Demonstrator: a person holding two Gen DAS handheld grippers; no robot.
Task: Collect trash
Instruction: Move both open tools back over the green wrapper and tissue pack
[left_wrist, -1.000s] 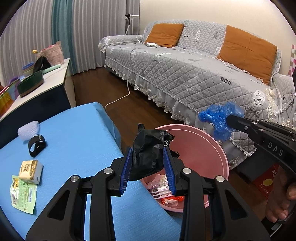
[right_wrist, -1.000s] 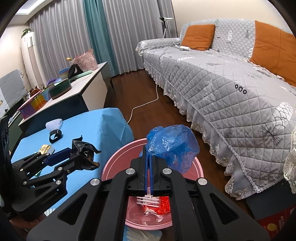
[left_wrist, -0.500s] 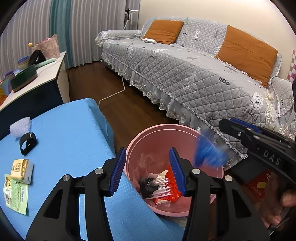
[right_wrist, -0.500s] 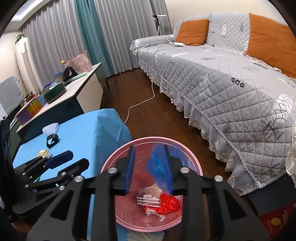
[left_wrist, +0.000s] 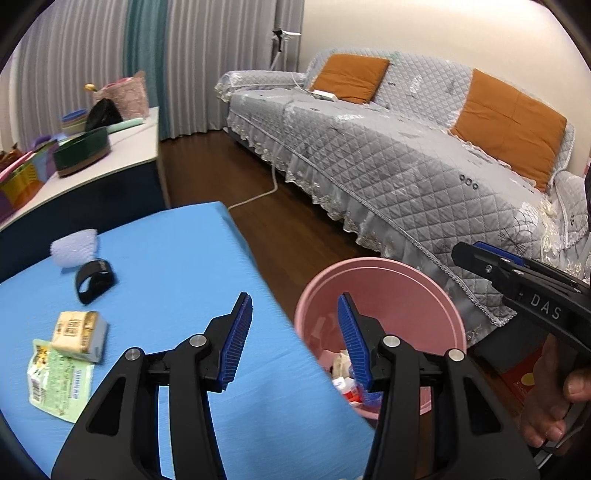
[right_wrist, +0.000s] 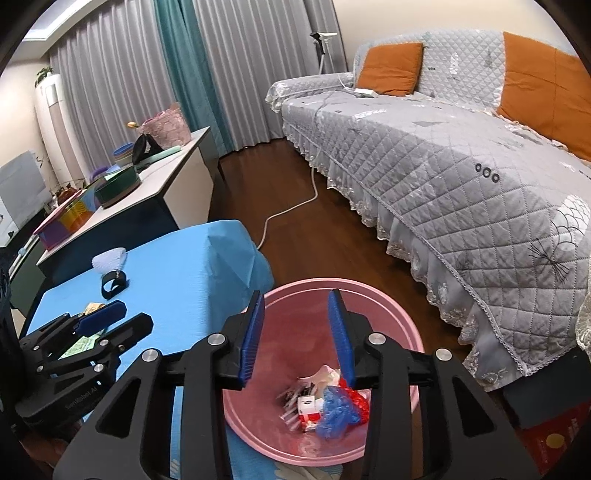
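A pink bin stands on the floor beside the blue table. Inside it lie a crumpled blue bag, a red wrapper and other scraps. My right gripper hovers over the bin, its jaws opening with nothing between them. My left gripper is open and empty above the table's edge, next to the bin. On the table remain a green packet, a small yellowish box, a black band and a white foam net.
A grey quilted sofa with orange cushions runs along the right. A white-topped sideboard with bowls and bags stands behind the table. A white cable crosses the wooden floor. A red box lies by the bin.
Both grippers have opened: the black bag left my left gripper and the blue bag left my right one, and both dropped into the bin. My left gripper has shifted toward the table.
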